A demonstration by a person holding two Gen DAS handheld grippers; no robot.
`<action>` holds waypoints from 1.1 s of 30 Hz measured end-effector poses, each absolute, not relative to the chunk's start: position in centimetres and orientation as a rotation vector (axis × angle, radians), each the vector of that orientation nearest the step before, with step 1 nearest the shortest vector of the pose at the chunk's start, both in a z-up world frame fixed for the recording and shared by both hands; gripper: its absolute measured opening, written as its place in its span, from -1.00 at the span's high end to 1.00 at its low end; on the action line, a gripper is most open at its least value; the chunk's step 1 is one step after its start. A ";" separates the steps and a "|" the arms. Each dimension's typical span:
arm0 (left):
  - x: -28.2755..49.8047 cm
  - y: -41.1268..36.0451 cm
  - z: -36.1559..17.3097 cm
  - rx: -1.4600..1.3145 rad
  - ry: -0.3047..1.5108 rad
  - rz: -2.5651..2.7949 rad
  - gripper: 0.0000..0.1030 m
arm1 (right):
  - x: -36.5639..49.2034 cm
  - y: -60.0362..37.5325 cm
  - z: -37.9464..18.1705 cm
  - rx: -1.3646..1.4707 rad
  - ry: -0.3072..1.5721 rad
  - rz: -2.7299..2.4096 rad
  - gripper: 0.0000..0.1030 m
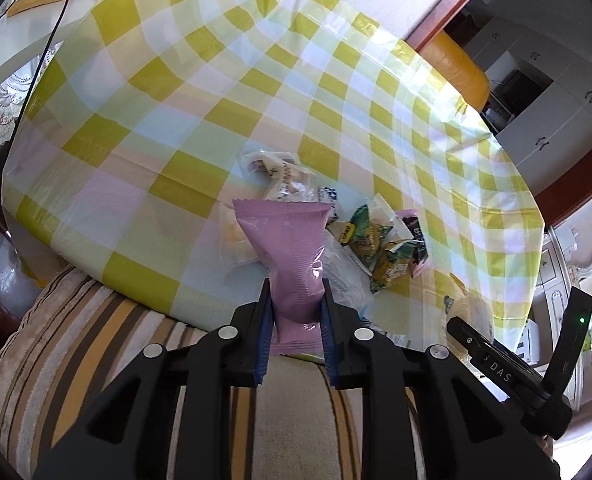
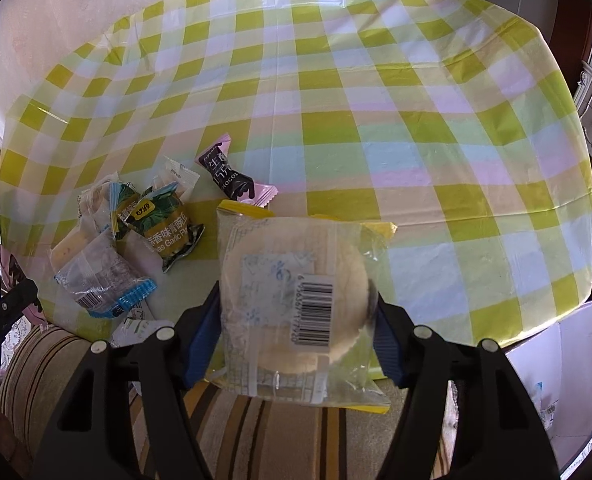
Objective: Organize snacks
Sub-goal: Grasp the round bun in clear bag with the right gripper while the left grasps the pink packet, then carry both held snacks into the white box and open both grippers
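Above the near edge of the checked tablecloth [image 2: 376,100], both grippers carry a snack, so the step in hand looks like the carrying stage of sorting: each item is lifted and not yet set down. The left gripper [image 1: 296,304] pinches the lower end of a pink snack packet [image 1: 291,256], which stands up and away between the blue pads, its crimped top toward the snack pile [image 1: 336,224]. The right gripper [image 2: 296,332] is pressed against both sides of a clear-wrapped round cake [image 2: 291,304] with a barcode label, holding it over the cloth's near edge, just beside the pile.

On the cloth, the pile includes green garlic pea packets [image 2: 167,228], a blue-edged clear packet [image 2: 103,280] and a black-and-pink chocolate bar [image 2: 231,174] at its far side. No bin or tray is visible, so where the snacks belong cannot be told; the next move likely calls for choosing a bare patch of cloth, lowering each packet flat, then spreading the fingers.

Both grippers reach forward, tilted down from over a striped cushion [image 1: 95,360]; the right one shows at the left view's lower right.
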State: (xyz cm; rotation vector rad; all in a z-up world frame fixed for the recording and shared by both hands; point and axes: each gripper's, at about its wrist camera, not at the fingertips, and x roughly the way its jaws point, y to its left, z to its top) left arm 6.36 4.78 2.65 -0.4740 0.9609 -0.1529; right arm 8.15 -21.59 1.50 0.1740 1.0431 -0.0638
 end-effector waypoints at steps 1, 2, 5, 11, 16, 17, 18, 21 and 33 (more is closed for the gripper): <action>6.2 4.1 2.9 -0.466 0.958 -0.177 0.60 | 7.8 -21.9 1.7 0.178 1.038 -0.069 -0.28; 6.1 3.3 3.0 -0.459 0.959 -0.204 0.60 | 7.5 -22.2 1.9 0.180 1.035 -0.074 -0.28; 5.8 0.5 3.3 -0.434 0.971 -0.296 0.60 | 6.4 -23.5 2.5 0.185 1.026 -0.092 -0.28; 5.4 -5.9 4.1 -0.351 0.990 -0.495 0.60 | 4.0 -27.2 2.9 0.212 1.024 -0.173 -0.28; 5.4 -11.2 3.9 -0.282 1.024 -0.629 0.60 | 1.6 -30.8 2.8 0.223 1.034 -0.286 -0.28; 5.4 -12.3 3.8 -0.271 1.033 -0.657 0.60 | 1.1 -31.6 2.7 0.224 1.038 -0.314 -0.28; 5.3 -13.3 3.8 -0.260 1.042 -0.687 0.60 | 0.5 -32.4 2.6 0.228 1.044 -0.341 -0.28; 4.9 -16.5 3.8 -0.218 1.066 -0.770 0.60 | -1.2 -34.9 2.0 0.238 1.067 -0.423 -0.28; 2.8 -27.5 2.4 -0.075 1.197 -1.035 0.60 | -6.6 -42.3 -0.7 0.338 1.140 -0.661 -0.28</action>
